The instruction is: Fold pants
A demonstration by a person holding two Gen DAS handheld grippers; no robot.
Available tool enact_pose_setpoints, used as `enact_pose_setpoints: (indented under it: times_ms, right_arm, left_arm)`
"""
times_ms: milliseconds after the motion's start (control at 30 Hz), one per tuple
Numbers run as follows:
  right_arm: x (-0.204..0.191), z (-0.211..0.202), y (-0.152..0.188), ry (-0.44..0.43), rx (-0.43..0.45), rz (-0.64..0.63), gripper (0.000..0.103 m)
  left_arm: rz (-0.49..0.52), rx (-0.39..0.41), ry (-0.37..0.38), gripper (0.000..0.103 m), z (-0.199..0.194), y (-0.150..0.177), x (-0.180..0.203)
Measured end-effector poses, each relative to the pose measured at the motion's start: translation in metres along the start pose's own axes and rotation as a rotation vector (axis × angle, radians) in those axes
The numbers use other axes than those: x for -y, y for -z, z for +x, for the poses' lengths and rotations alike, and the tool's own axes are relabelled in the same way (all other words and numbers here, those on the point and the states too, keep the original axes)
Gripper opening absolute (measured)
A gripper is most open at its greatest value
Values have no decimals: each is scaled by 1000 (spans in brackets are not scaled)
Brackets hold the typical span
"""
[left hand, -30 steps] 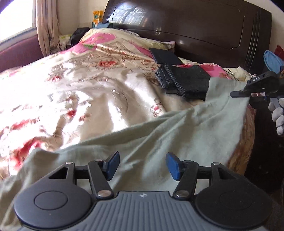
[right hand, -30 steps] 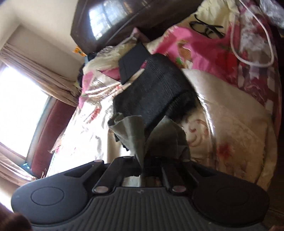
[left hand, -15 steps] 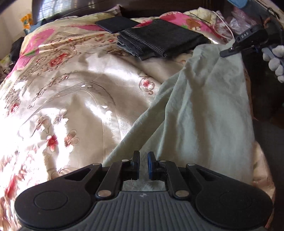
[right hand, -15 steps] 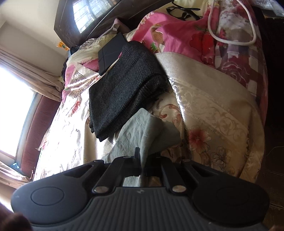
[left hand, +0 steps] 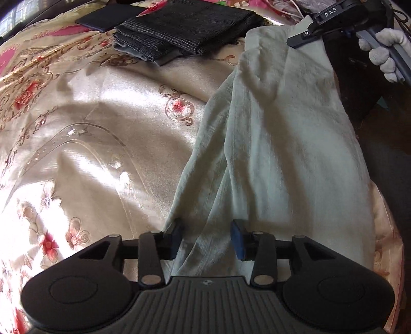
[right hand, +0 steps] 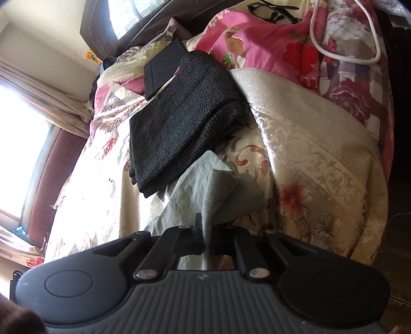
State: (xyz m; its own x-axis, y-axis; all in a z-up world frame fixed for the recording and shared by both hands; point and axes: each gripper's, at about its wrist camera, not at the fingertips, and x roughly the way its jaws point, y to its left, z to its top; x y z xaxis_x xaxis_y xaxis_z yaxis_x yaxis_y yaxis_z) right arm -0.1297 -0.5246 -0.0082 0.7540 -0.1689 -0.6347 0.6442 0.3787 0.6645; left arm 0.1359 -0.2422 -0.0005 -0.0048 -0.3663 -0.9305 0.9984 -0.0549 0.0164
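Green pants (left hand: 282, 144) lie between left hand-held gripper (left hand: 206, 237) fingers, seemingly released; right hand-held gripper (right hand: 205, 237) pinches them

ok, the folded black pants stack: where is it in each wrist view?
Left wrist: folded black pants at top centre, just left of the green pants' far end.
Right wrist: stack at centre-left, above the green cloth pinched in the right gripper.
Shared landmark: the flat black case beside the stack.

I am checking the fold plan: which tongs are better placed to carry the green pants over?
Right tongs: shut on the green pants corner. Left tongs stand open over the fabric, gripping nothing.
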Motion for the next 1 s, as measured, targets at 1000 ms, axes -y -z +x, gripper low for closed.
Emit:
enact_pose_setpoints:
  times_ms: [1000]
  right_arm:
    - [12,5,-3,-42,-9,31,8]
  left_arm:
    - [173,9,-150,27,-19,12,43]
